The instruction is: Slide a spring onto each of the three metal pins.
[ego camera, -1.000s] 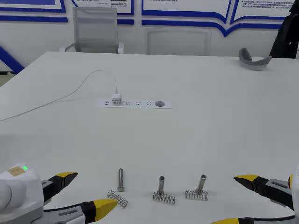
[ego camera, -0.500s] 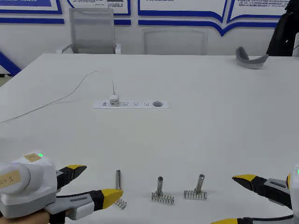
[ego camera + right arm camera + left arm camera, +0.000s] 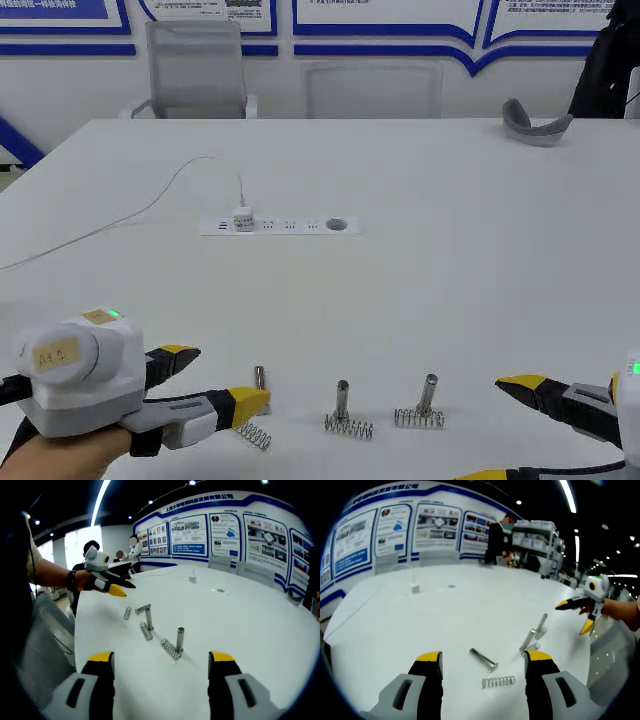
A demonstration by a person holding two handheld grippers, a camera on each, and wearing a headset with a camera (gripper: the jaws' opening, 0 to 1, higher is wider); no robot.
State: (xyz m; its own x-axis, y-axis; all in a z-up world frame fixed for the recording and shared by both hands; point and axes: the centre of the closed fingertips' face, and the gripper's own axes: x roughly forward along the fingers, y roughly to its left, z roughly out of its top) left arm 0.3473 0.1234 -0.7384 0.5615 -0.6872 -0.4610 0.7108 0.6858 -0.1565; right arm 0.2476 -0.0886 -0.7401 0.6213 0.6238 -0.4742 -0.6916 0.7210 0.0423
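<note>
Head view: the left gripper (image 3: pixel 225 377) has pushed forward, and its lower yellow tip now covers the near end of the short steel pin (image 3: pixel 259 377). The small coiled wire spring (image 3: pixel 252 434) lies just below that tip. A pickup looks close.

Left gripper view: the jaws are spread wide and empty. The pin lies flat between them on a slant, head towards the spring.

Right gripper view: the right gripper (image 3: pixel 161 656) gapes empty, with that pin well ahead.

White bench (image 3: pixel 400 300). Nr the front edge are 3 pins: left pin (image 3: pixel 259 377) lies flat, mid pin (image 3: pixel 343 397) and right pin (image 3: pixel 428 392) stand upright. Left spring (image 3: pixel 254 435), mid spring (image 3: pixel 349 427) and right spring (image 3: pixel 418 417) each lie just beside their pin. Mid-bench: socket strip (image 3: pixel 285 226) w/ charger (image 3: pixel 243 214) and cable (image 3: pixel 130 215). Far right: grey curved piece (image 3: pixel 535 122).
</note>
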